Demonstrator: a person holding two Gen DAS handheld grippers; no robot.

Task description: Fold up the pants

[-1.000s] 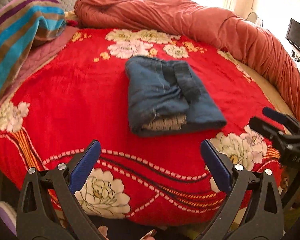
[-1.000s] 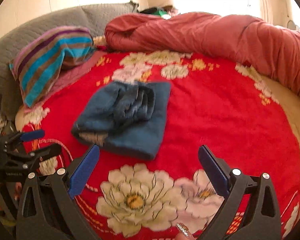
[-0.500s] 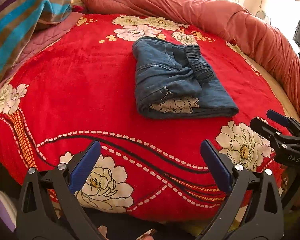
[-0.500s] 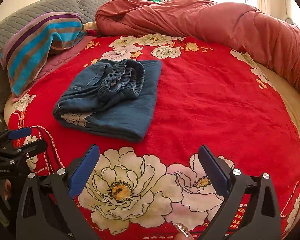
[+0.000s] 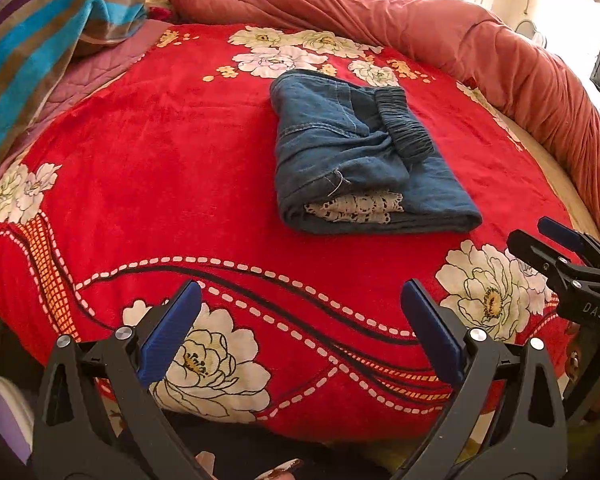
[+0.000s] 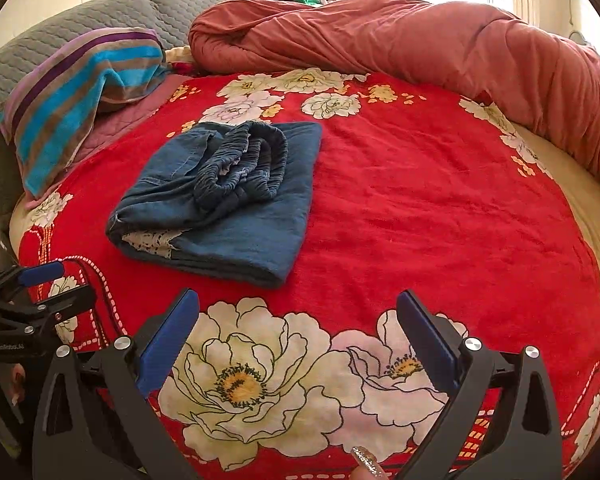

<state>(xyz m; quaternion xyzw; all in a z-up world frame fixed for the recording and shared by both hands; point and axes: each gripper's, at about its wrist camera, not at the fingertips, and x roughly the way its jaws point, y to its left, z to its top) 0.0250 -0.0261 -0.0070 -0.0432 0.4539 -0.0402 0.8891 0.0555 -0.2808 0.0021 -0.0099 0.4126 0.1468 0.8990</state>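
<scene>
**Both grippers spread and empty, folded pants lying ahead on the bed**

The left gripper [image 5: 300,300] has its blue-padded fingers spread wide, with nothing between them, above the near edge of the red floral blanket [image 5: 160,160]. The right gripper [image 6: 298,308] is likewise wide apart and empty, over the big white flowers. Each shows at the edge of the other's view: the right one at the far right of the left camera [image 5: 556,244], the left one at the far left of the right camera [image 6: 40,284].

Beyond them the blue denim pants [image 5: 356,160] lie folded into a compact bundle near the middle of the blanket, apart from both grippers, with only open blanket between. A striped towel [image 5: 40,52] sits off to the left, and a rust-red duvet [image 5: 380,12] is bunched along the far side and right.

The left view shows a lace trim [image 5: 356,208] peeking from the near fold. The right view shows the gathered waistband [image 6: 244,160] coiled on top, plus a grey quilted headboard [image 6: 100,16] behind the towel.
</scene>
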